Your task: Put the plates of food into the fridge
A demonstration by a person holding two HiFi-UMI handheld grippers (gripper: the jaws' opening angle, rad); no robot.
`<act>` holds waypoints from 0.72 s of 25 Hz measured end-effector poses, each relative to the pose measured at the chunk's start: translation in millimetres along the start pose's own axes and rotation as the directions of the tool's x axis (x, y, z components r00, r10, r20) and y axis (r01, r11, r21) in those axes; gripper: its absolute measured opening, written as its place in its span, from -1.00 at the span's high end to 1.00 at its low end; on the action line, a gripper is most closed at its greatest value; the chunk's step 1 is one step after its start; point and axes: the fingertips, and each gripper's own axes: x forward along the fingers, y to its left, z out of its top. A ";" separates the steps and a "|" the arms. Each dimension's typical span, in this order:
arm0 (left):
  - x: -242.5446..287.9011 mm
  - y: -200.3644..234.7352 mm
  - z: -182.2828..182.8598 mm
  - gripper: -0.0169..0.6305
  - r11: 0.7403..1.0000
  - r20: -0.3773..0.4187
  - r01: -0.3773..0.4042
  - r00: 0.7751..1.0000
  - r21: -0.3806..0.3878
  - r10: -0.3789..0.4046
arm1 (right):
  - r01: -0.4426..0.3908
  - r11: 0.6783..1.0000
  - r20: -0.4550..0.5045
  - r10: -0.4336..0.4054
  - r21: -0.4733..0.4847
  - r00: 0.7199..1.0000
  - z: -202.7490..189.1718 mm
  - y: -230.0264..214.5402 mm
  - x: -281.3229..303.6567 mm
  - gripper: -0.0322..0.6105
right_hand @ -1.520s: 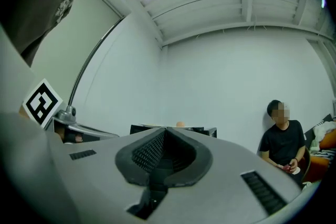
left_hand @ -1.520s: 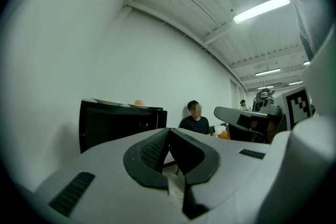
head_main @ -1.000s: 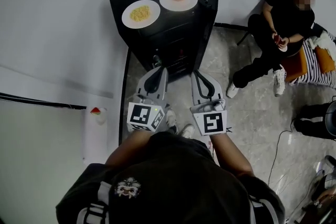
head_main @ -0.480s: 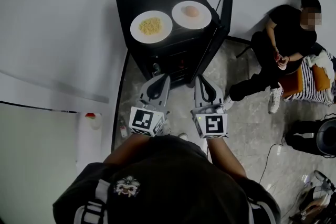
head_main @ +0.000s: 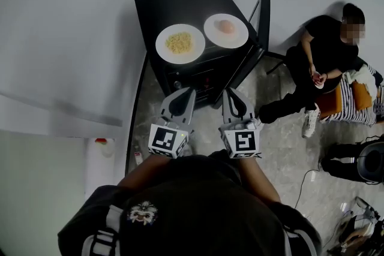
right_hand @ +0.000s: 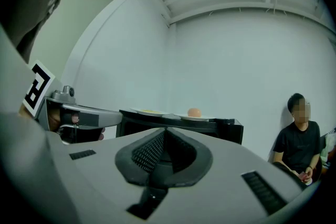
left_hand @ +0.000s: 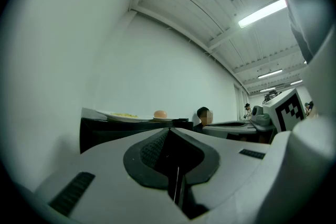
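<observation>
Nothing of the task looks done yet. The white round plate of yellow crumbly food (head_main: 161, 46) and the white round plate with a pale pink rounded lump (head_main: 240, 39) sit side by side on top of the small black fridge (head_main: 174, 4). The fridge's door (head_main: 263, 18) stands open on its right side. Both plates remain to be lifted off the top and set inside.

The left claw (head_main: 188, 95) and the right claw (head_main: 228, 95) are held in front of the fridge, pointing at its open front and not touching it. Each has its jaws together with nothing between them. Both plates lie higher than the claws, on the fridge top, the yellow one beyond the left claw and the pink one beyond the right. I judge that each claw must rise and open before it can take a rim
</observation>
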 end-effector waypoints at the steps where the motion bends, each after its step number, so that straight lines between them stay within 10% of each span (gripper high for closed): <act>1: 0.7 3.1 1.8 0.88 1.000 0.004 -0.004 1.000 0.009 0.004 | -0.003 1.000 0.003 0.003 0.002 1.000 1.7 -0.3 3.5 0.82; 18: 30.8 7.6 7.3 0.88 0.983 0.026 -0.175 0.984 0.051 0.173 | -0.166 0.986 0.093 0.164 0.006 0.982 24.2 -33.4 30.9 0.82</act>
